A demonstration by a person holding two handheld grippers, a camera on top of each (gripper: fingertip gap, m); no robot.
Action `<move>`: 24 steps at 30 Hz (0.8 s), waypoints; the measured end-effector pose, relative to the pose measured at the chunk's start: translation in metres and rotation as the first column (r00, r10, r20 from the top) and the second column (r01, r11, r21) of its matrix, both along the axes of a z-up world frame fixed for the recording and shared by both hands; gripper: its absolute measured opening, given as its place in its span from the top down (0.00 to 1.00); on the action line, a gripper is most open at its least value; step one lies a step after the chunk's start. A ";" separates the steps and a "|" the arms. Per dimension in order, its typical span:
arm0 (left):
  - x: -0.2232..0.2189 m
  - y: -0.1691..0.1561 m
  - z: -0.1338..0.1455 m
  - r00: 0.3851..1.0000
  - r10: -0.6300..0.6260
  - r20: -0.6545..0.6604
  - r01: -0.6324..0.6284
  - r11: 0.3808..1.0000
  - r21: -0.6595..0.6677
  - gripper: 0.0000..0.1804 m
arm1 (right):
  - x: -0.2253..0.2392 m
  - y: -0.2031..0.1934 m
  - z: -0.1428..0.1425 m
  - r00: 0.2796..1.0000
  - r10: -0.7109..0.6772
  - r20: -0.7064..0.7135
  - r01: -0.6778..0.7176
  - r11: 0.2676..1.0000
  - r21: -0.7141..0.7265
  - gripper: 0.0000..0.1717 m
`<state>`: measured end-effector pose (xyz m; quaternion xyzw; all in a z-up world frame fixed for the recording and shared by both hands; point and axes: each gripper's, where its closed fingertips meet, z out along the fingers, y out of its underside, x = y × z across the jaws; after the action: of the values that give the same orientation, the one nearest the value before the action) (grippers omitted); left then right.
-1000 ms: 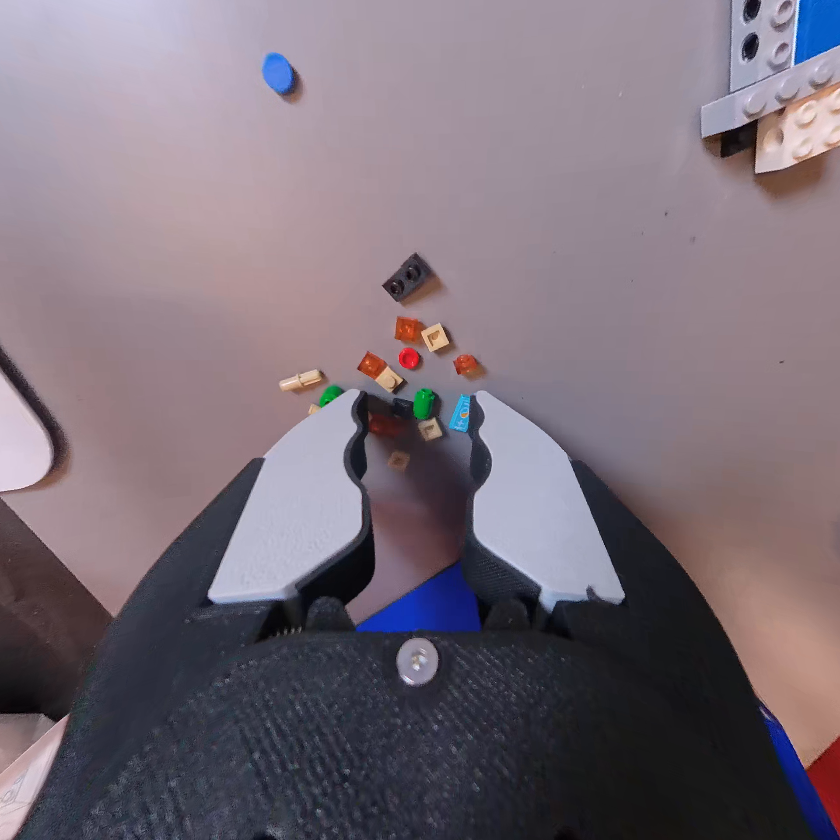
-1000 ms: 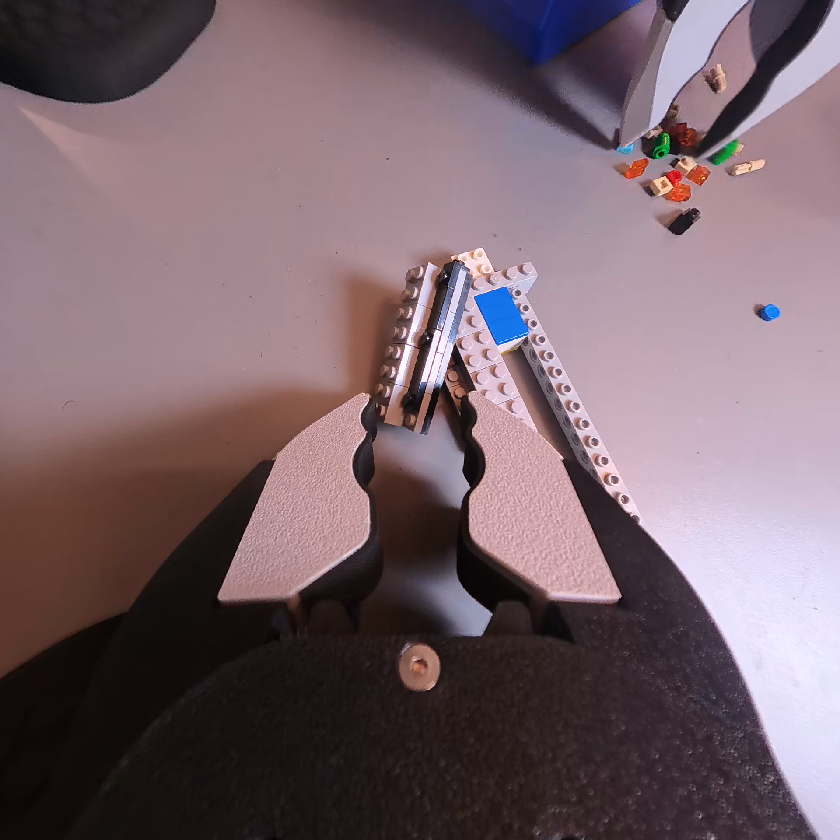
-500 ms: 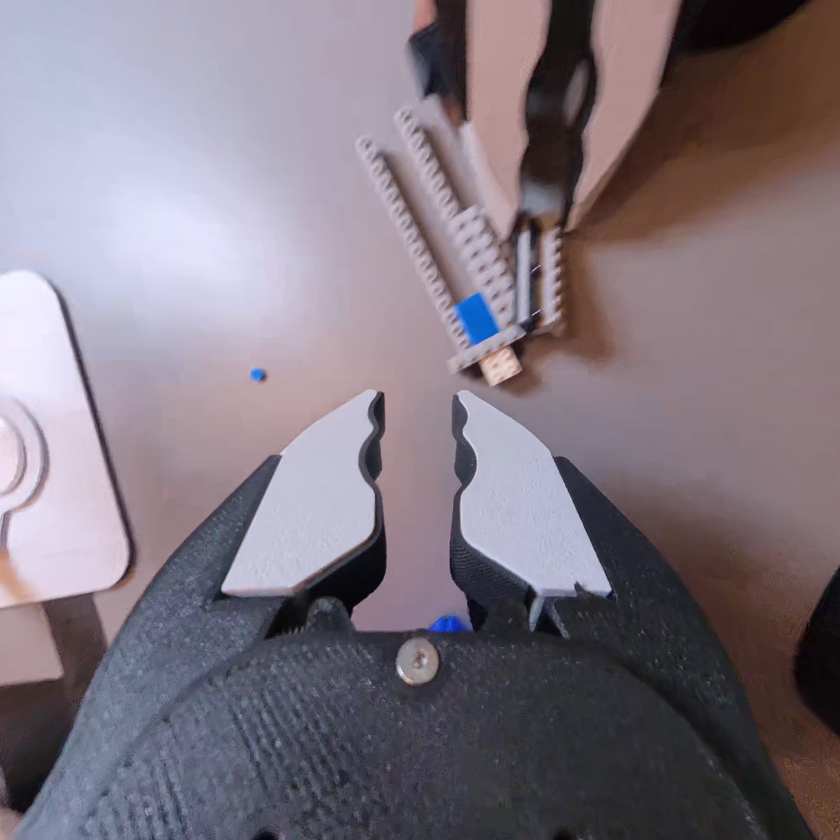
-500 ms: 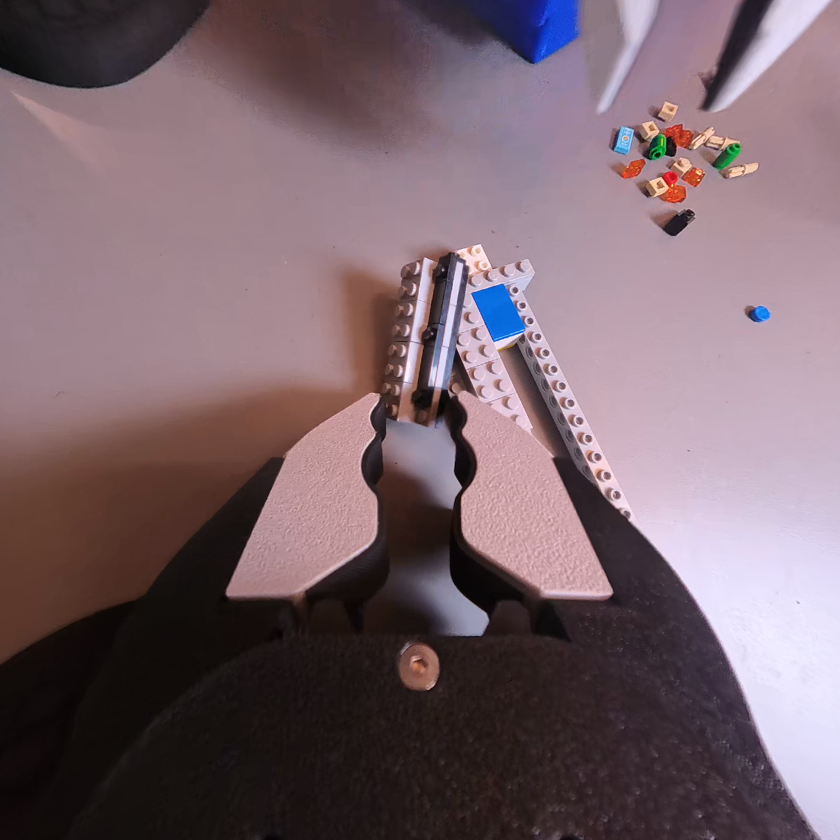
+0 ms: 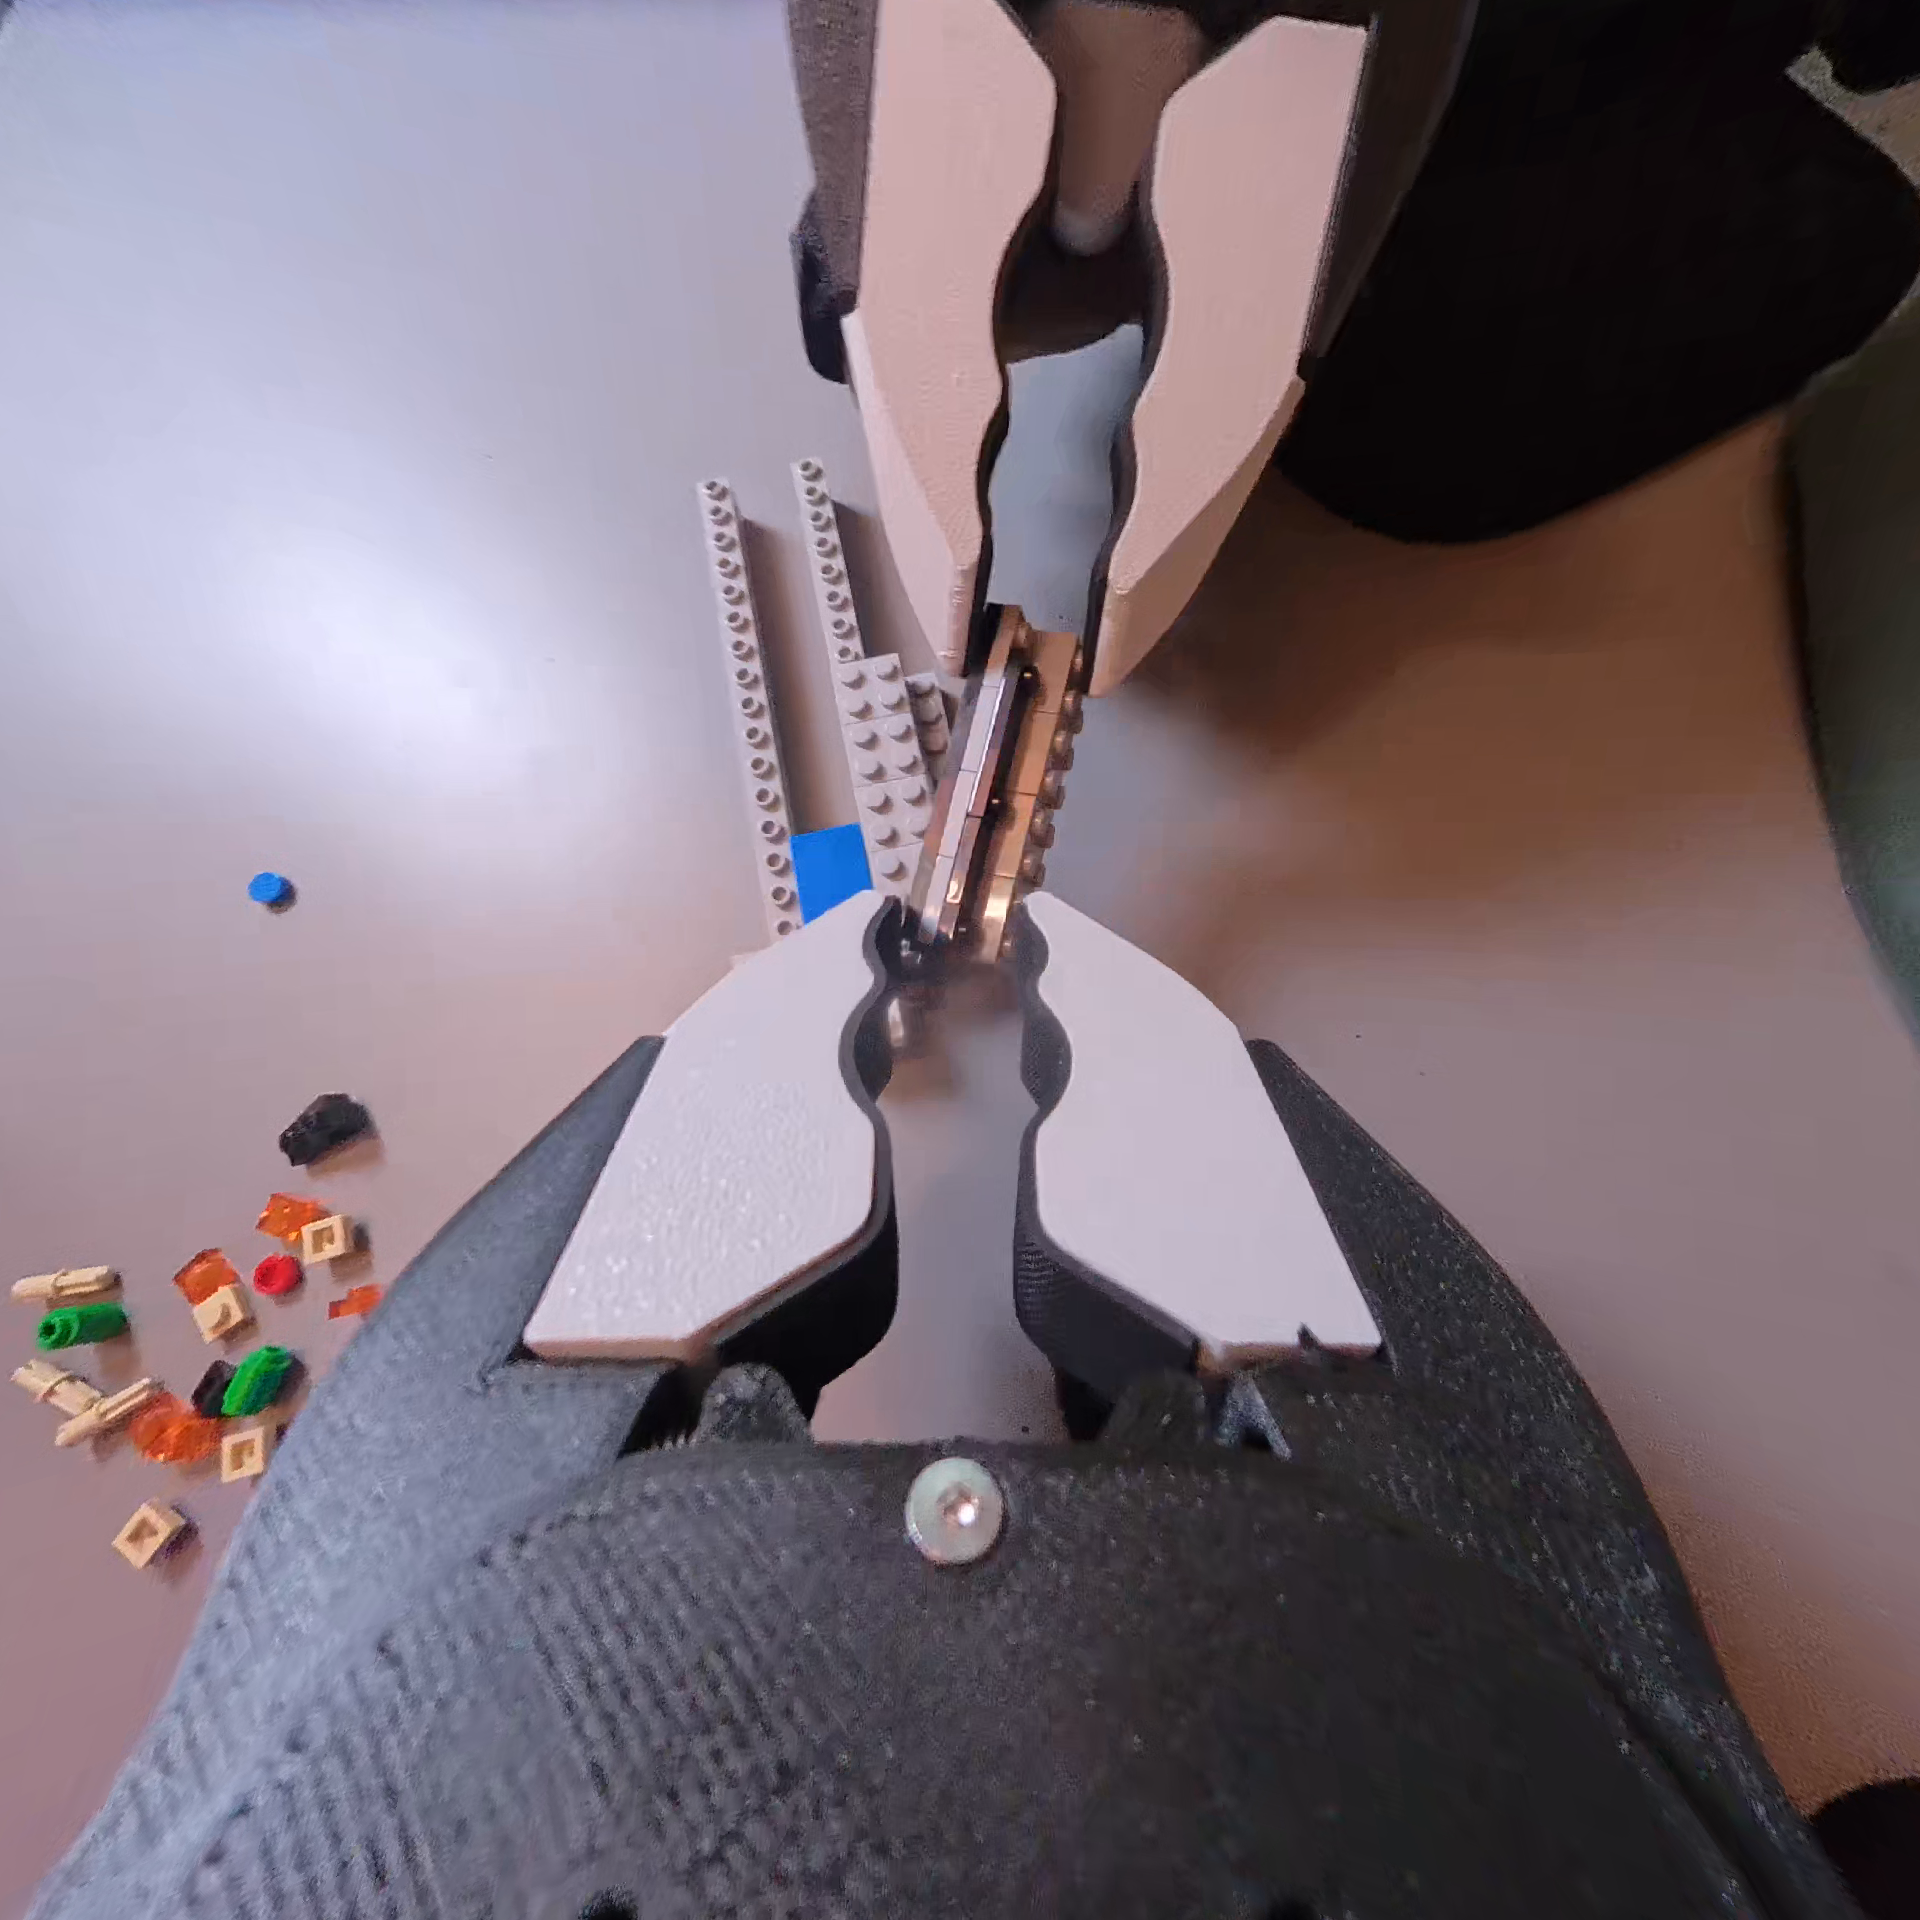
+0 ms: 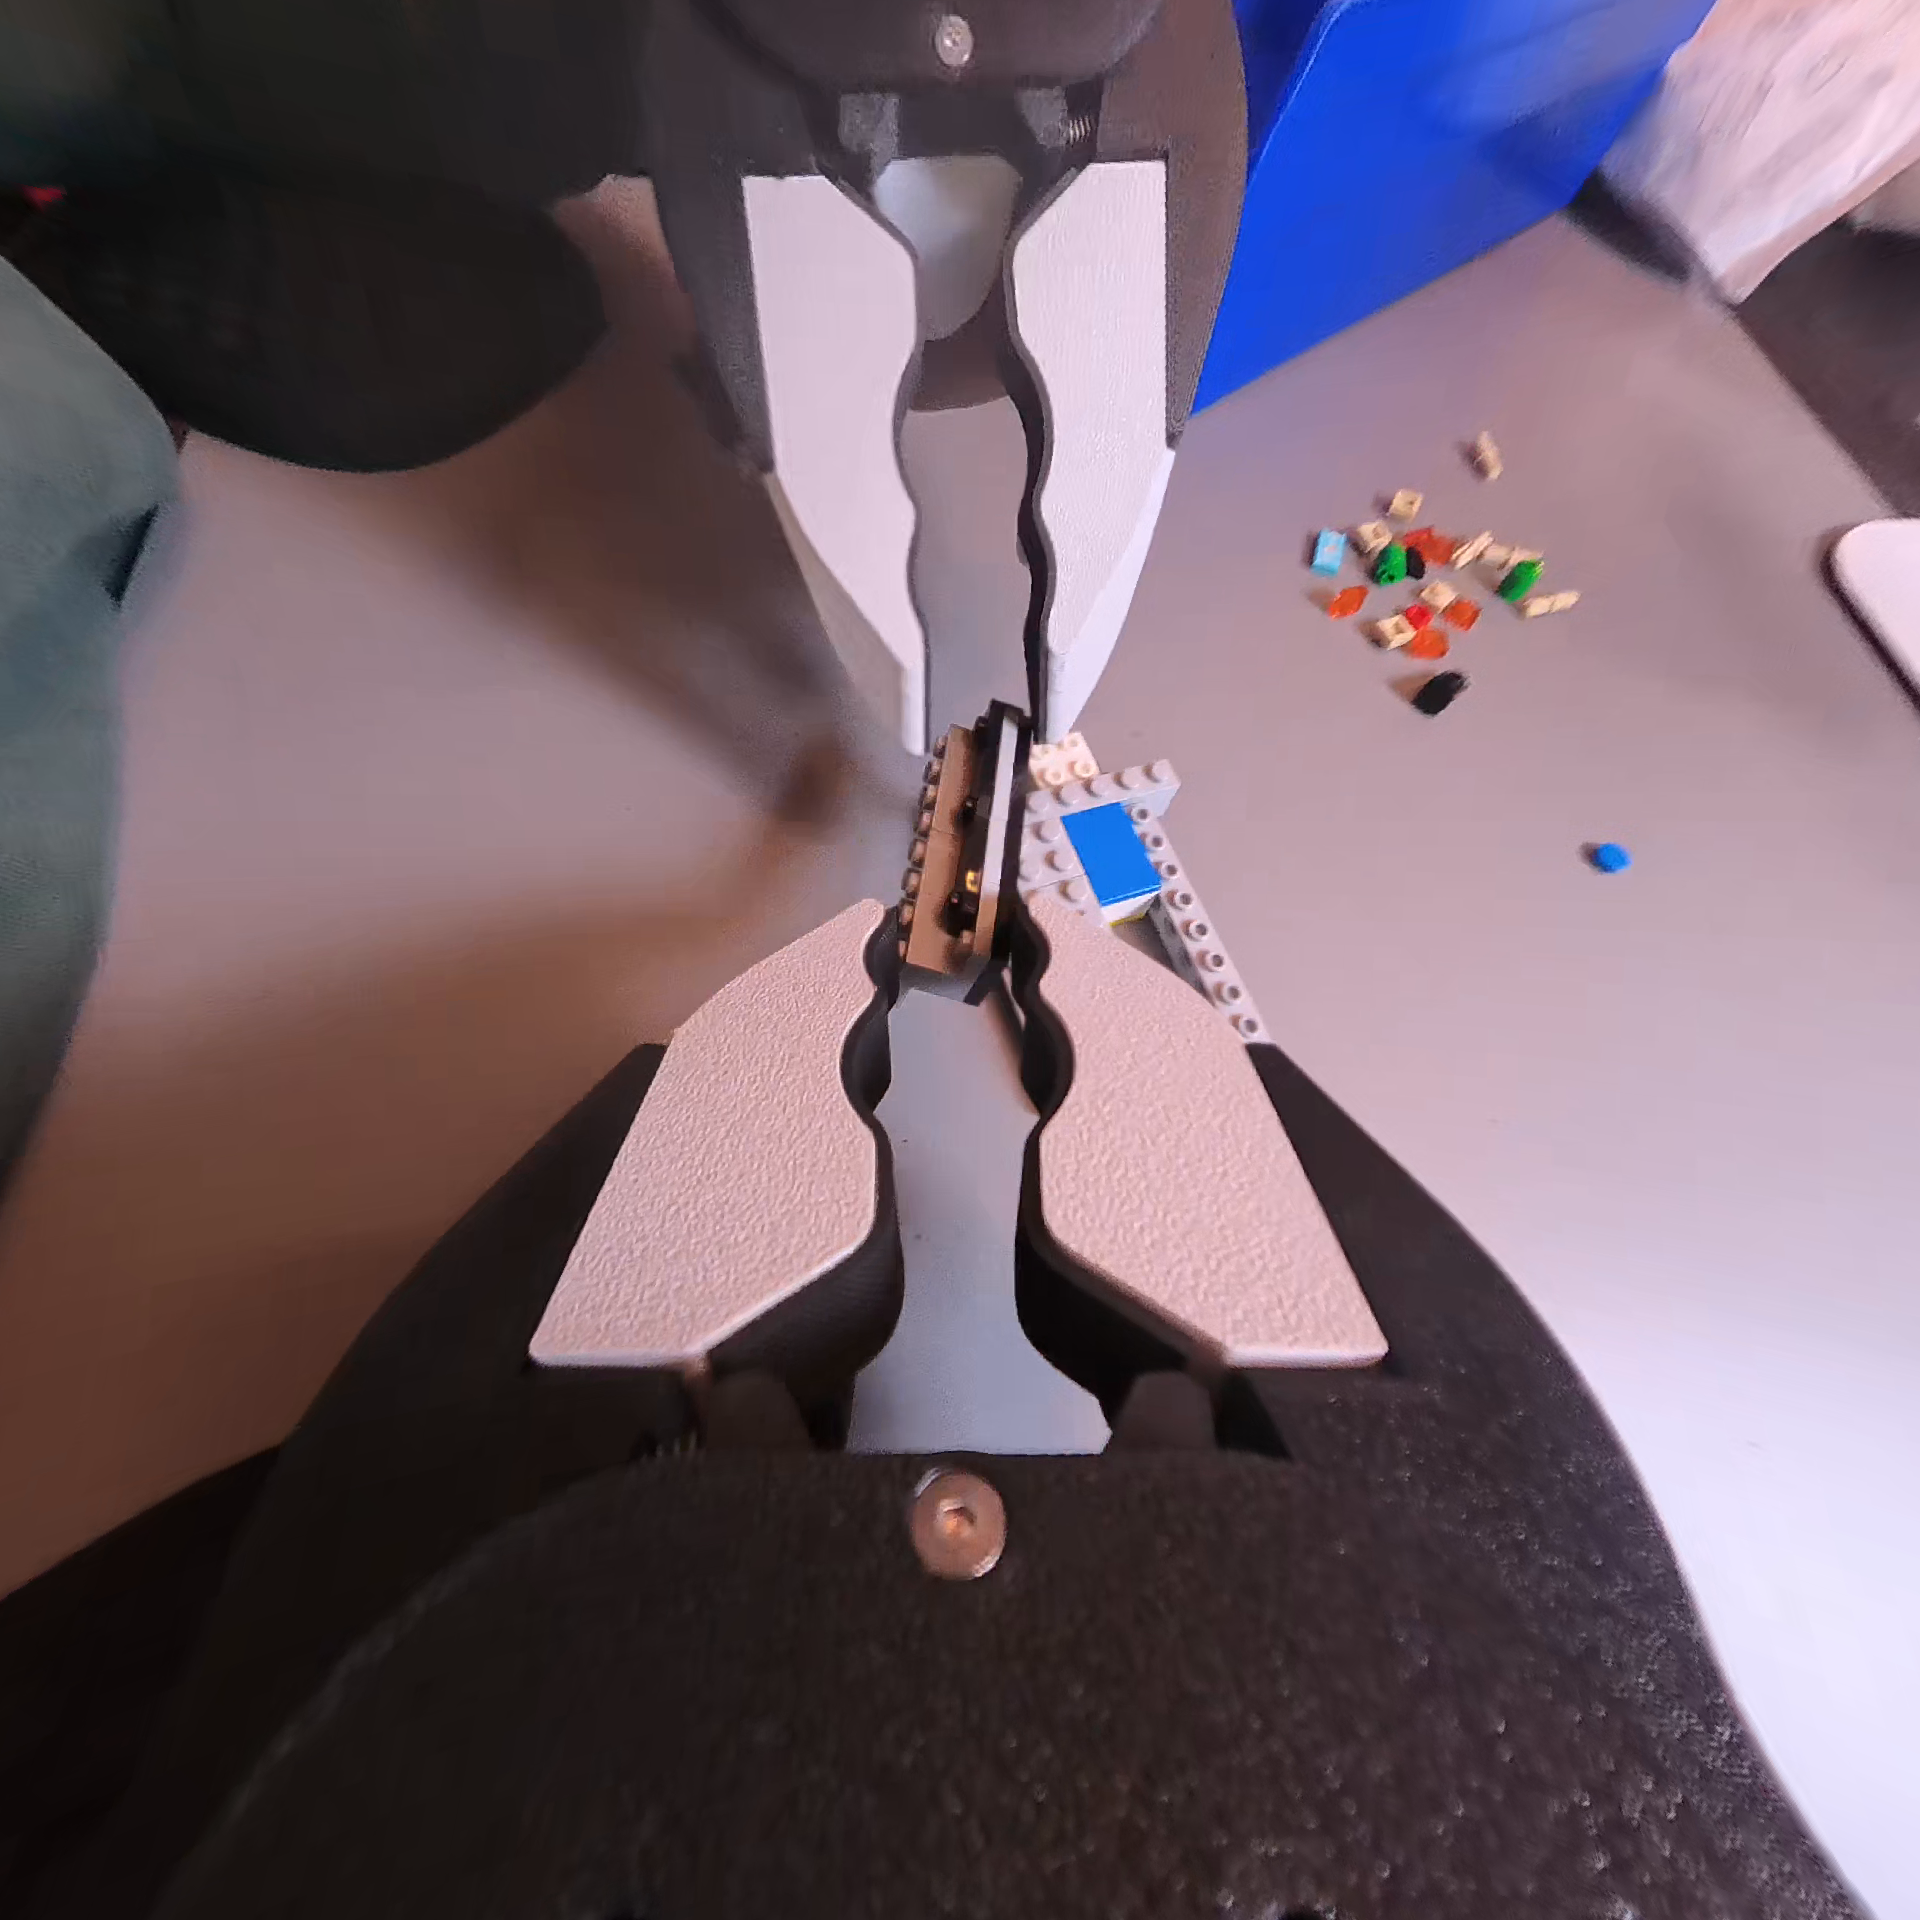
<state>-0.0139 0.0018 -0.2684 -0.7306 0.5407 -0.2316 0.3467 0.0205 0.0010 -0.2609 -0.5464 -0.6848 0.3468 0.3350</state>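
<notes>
Grey brick strip point(image 5: 997, 790) apparently clamped between both grippers' fingertips.

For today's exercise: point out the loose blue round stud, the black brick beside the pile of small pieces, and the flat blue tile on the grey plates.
Blue round stud point(image 5: 270, 889), left wrist view, its top face.
Black brick point(image 5: 324, 1124), left wrist view, its upper surface.
Blue tile point(image 6: 1110, 854), right wrist view, middle of its smooth top.

Left gripper point(image 5: 951, 925) and right gripper point(image 6: 951, 935) tip to tip, jaws narrowly parted, clamped.
</notes>
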 end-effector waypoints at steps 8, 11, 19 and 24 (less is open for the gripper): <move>-0.004 0.006 0.004 0.989 0.088 0.115 -0.076 0.992 -0.105 0.95 | 0.000 0.003 0.016 0.996 0.002 -0.092 0.008 0.994 0.108 0.94; -0.004 0.009 -0.001 0.991 0.091 0.098 -0.085 0.994 -0.072 0.95 | 0.000 0.005 0.012 0.996 -0.005 -0.087 0.014 0.995 0.101 0.94; -0.001 0.011 0.033 0.961 0.080 0.265 -0.080 0.997 -0.012 1.00 | 0.002 0.014 0.019 0.987 -0.046 -0.152 0.037 0.998 -0.056 0.94; 0.001 0.007 0.035 0.966 0.059 0.252 -0.066 0.998 0.022 1.00 | 0.000 0.017 0.012 0.988 -0.056 -0.145 0.051 0.998 -0.041 0.97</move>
<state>-0.0126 0.0086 -0.2339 -0.7069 0.4726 -0.3029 0.4303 0.0209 0.0183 -0.2489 -0.5439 -0.6370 0.3894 0.3830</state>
